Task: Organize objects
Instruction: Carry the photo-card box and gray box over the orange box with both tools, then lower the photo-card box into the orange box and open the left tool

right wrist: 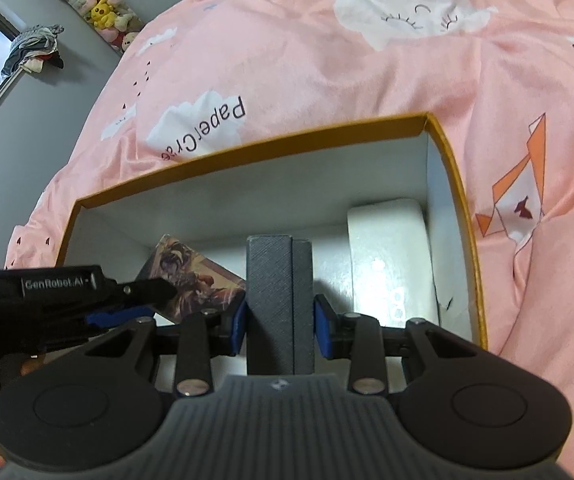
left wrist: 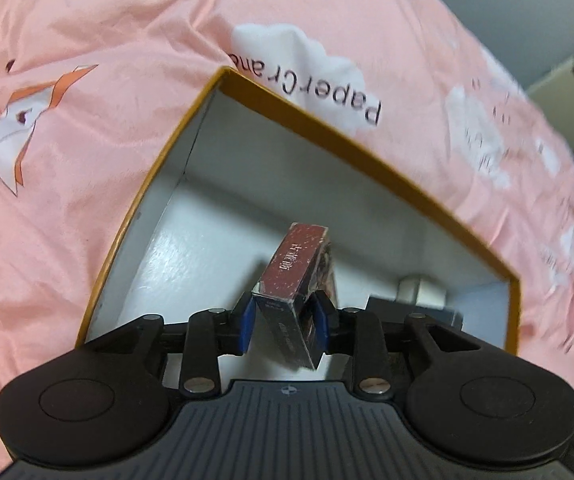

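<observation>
An open box with an orange rim [left wrist: 343, 128] and white inside lies on a pink bedspread; it also shows in the right wrist view [right wrist: 247, 148]. My left gripper [left wrist: 285, 322] is shut on a dark red card box [left wrist: 295, 276] and holds it inside the orange box. The card box's illustrated face [right wrist: 191, 280] and the left gripper [right wrist: 135, 300] show at left in the right wrist view. My right gripper [right wrist: 281, 322] is shut on a grey textured case [right wrist: 279, 292], held inside the box. A white foam block [right wrist: 389, 256] lies in the box's right end.
The pink bedspread [left wrist: 87, 160] with clouds and paper cranes surrounds the box. In the left wrist view a grey and white object [left wrist: 419, 296] sits in the box's right corner. A tube of plush toys [right wrist: 95, 4] and a clothes pile [right wrist: 35, 48] stand beyond the bed.
</observation>
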`<state>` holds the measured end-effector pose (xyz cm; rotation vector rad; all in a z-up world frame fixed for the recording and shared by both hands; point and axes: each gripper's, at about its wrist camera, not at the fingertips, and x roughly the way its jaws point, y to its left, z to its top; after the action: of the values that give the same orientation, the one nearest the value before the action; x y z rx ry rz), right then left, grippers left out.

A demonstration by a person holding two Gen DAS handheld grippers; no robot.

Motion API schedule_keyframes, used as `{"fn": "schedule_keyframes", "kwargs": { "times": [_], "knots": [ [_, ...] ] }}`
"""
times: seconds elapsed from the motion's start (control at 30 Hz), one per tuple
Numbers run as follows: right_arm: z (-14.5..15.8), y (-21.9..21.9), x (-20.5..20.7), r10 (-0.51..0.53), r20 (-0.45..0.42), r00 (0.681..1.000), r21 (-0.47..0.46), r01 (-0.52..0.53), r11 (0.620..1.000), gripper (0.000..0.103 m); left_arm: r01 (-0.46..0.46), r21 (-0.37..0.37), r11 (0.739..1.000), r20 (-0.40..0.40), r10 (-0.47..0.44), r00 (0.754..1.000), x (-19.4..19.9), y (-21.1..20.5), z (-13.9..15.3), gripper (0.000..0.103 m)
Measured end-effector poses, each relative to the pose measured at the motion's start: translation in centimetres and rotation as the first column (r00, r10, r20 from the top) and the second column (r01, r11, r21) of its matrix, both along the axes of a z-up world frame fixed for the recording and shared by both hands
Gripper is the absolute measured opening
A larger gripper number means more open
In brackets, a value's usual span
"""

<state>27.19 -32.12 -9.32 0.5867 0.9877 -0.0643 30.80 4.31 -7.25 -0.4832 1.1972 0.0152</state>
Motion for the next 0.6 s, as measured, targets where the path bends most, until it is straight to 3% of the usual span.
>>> {"fn": "schedule_keyframes", "kwargs": {
  "times": [0.1,0.17,0.2,0.23,0.3,0.47,0.6],
  "knots": [
    [-0.3,0.3,0.0,0.022,-0.010,1.000,0.004,-0.022,1.000,0.036,0.090,0.099,0.991,-0.021,-0.089,0.996,0.6,-1.0,0.0,0.034],
    [-0.4,0.5,0.1,0.036,-0.014,0.999,0.004,-0.036,0.999,0.036,0.152,0.184,0.971,-0.017,-0.151,0.988,1.3,-1.9,0.0,0.025],
    [-0.4,0.6,0.2,0.043,-0.015,0.999,0.001,-0.043,0.999,0.036,0.188,0.211,0.959,-0.012,-0.190,0.982,1.6,-2.3,-0.1,0.011],
    [-0.4,0.7,0.2,0.050,-0.017,0.999,-0.005,-0.050,0.999,0.036,0.221,0.220,0.950,-0.011,-0.224,0.975,2.2,-2.4,-0.2,0.004],
    [-0.2,0.8,0.4,0.067,-0.017,0.998,-0.029,-0.068,0.997,0.036,0.268,0.200,0.942,-0.012,-0.271,0.963,3.0,-2.5,-0.2,0.002],
    [0.2,0.6,1.3,0.103,-0.020,0.995,-0.099,-0.104,0.990,0.036,0.367,0.280,0.887,-0.052,-0.368,0.928,3.8,-3.9,0.8,0.006],
    [0.8,1.0,2.5,0.167,0.001,0.986,-0.167,-0.164,0.972,0.036,0.358,0.243,0.902,-0.112,-0.340,0.934,3.0,-3.6,0.8,0.015]
  ]
}}
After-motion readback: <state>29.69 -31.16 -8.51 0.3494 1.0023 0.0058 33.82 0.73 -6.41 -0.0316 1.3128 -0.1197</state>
